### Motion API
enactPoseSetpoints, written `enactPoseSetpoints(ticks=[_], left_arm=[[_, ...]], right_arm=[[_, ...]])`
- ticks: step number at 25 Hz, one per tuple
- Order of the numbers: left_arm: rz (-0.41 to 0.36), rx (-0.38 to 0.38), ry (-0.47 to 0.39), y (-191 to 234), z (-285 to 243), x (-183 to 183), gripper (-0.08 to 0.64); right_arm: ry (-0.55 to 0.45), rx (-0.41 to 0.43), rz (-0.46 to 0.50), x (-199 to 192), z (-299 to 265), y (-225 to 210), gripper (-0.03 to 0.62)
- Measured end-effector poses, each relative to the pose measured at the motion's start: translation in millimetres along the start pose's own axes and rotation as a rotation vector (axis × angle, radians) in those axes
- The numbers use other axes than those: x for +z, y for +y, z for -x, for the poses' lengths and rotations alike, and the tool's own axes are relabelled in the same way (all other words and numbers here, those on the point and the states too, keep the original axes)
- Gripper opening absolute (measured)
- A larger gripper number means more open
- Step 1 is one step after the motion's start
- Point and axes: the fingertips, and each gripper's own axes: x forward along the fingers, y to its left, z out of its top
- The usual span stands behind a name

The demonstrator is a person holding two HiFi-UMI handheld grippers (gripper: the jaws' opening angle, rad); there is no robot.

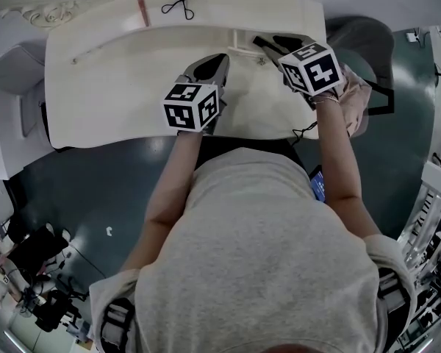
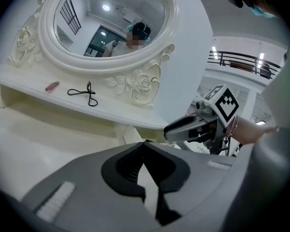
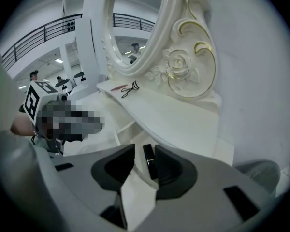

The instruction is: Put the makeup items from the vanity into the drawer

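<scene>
- Only in the right gripper view is a black tube (image 3: 149, 161) seen, lying loose between the widely parted jaws of the right gripper (image 3: 145, 149).
- The left gripper (image 2: 145, 142) is seen closed and empty.

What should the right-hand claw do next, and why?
Probably pull the right gripper back, jaws kept apart: the black tube lies loose between them, not pinched. An eyelash curler and a pink stick wait on the shelf to fetch.
</scene>
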Motion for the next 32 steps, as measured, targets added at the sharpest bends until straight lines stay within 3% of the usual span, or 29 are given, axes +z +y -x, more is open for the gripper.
enactPoseSetpoints(ticks=[7,12,17,22,27,32], left_arm=[[-0.060,-0.038,0.005,4.1,19.1,16.9,0.009],[-0.074,-0.053,-0.004,6.3,25.4,30.4,0.009],[-0.135,-0.084,0.008,3.4,30.7,42.6,0.009],[-0.121,-0.108,-0.012,1.4,36.4,50.0,0.009],[-0.168,-0.147,0.022,-3.0,38.3,44.7,0.009],[-0.181,-0.171,0.043,-2.3,39.1,39.8,0.009]], right_arm=[[-0.138,-0.056,-0.043,25.3,15.4,17.9,0.120],[-0.187,0.003,-0.050,40.6,23.9,37.5,0.120],[-0.208,0.045,-0.020,52.5,33.0,55.5,0.061],[-0.237,0.039,0.032,59.2,36.7,69.0,0.014],[-0.221,0.074,0.101,59.1,37.0,86.8,0.009],[-0.228,0.065,0.083,59.1,35.5,95.8,0.008]])
